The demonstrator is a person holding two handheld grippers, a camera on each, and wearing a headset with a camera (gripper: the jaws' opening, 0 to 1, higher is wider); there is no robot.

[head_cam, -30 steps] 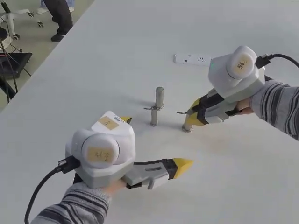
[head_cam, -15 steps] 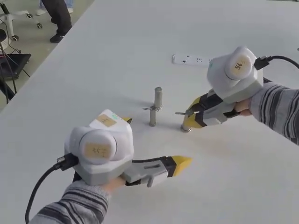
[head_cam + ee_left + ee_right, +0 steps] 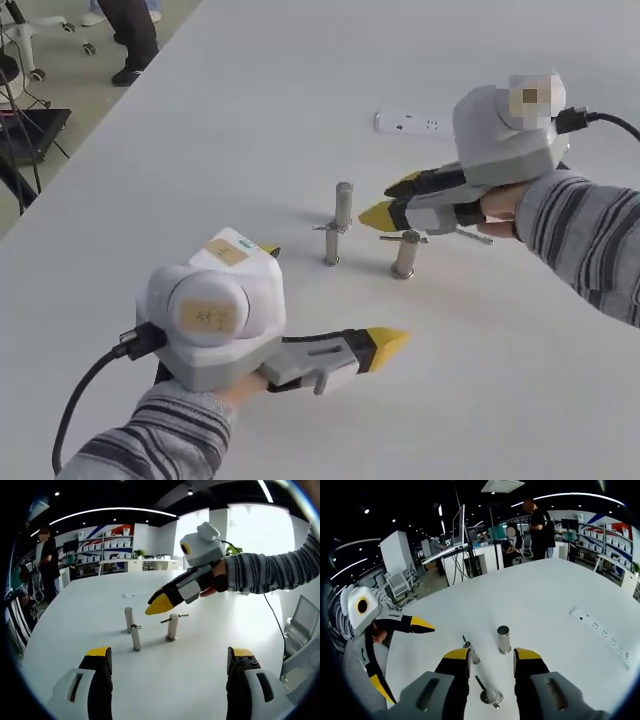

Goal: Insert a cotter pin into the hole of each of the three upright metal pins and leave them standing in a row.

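Right claw (image 3: 390, 200) released, empty, hovering just above near pin (image 3: 405, 256). Cotter (image 3: 397, 238) through that pin. Left claw (image 3: 169, 655) wide open, empty, low over tabletop (image 3: 250, 120), apart from pins. Middle pin (image 3: 331, 246) upright, cotter through it too. Far pin (image 3: 343, 203) upright, looks bare.

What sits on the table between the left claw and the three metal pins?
Nothing; the left gripper view shows bare table up to the pins.
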